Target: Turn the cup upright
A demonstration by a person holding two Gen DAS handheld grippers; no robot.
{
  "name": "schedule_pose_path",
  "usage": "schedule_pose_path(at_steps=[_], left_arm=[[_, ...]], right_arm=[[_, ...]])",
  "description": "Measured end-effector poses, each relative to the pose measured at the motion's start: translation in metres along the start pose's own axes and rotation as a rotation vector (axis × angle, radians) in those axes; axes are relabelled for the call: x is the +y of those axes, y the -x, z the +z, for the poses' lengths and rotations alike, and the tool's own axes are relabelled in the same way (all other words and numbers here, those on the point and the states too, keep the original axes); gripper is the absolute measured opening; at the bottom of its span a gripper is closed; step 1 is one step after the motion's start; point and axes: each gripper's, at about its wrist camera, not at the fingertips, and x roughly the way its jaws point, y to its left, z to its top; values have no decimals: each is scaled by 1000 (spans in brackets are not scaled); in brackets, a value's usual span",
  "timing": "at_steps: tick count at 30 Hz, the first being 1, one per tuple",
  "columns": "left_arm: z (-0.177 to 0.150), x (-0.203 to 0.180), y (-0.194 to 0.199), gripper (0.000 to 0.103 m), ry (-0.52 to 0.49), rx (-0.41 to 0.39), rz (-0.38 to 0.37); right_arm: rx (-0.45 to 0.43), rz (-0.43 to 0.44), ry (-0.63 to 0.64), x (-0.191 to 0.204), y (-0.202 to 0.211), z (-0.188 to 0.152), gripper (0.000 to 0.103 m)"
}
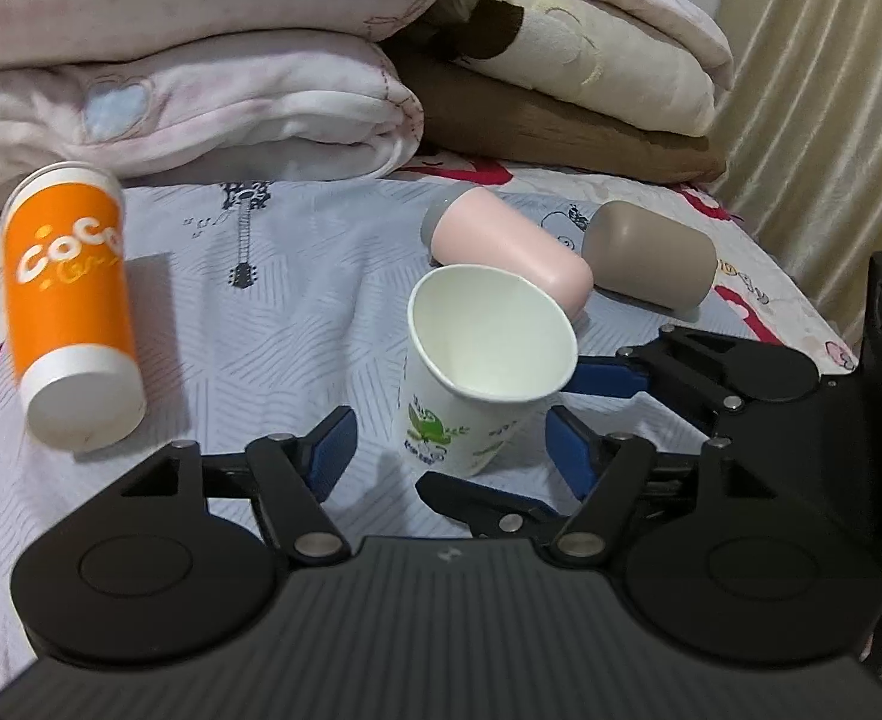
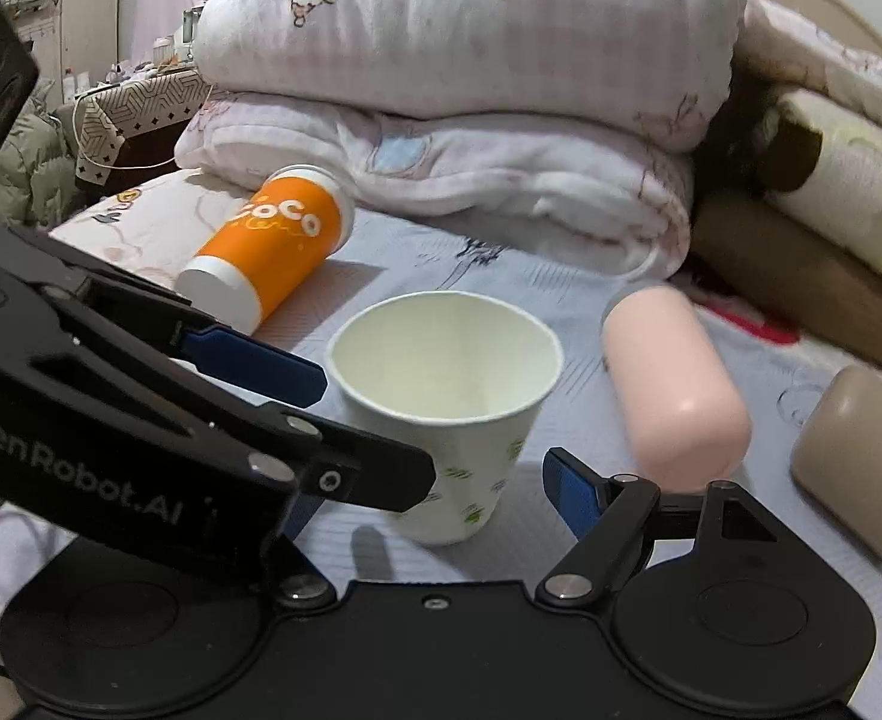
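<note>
1. Both tools sit low in frame: left tool (image 1: 447,450) spread wide, holding nothing; right tool (image 2: 435,480) also parted, touching the paper cup (image 2: 447,402) or not, cannot tell.
2. Paper cup stands mouth-up at centre on the bed (image 1: 297,312), slightly tilted; back out slowly.
3. Pink cup (image 2: 675,396), brown cup (image 2: 861,450) lie right; orange cup (image 1: 72,306) upper left.
</note>
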Motion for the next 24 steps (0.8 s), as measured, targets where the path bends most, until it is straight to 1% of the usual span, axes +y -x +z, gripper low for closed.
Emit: schedule_pose_path(at_steps=[3, 7, 9, 11, 14, 15, 17, 19, 22, 24], left_arm=[[-1, -1, 10, 71, 9, 26, 14], [-4, -9, 25, 71, -13, 59, 40], [-2, -15, 35, 71, -23, 65, 51], [3, -22, 46, 71, -38, 62, 63], [10, -31, 67, 71, -36, 71, 90], [12, -32, 74, 72, -16, 84, 92], [15, -31, 95, 72, 32, 105, 88], [16, -34, 119, 72, 23, 88, 125], [16, -41, 150, 73, -13, 55, 202], [13, -44, 167, 75, -17, 40, 242]], right_arm=[[22, -4, -38, 1, 5, 1, 84], [133, -15, -118, 2, 10, -2, 84], [173, -49, -132, 5, 19, -5, 84], [179, -82, -134, 8, 34, -6, 84], [164, -111, -193, 6, 57, -5, 84], [161, -122, -223, 6, 66, -5, 84], [142, -105, -287, 6, 83, -7, 84], [116, -112, -323, 9, 100, -8, 85], [67, -147, -312, 18, 123, -5, 85], [25, -175, -309, 24, 141, -1, 85]])
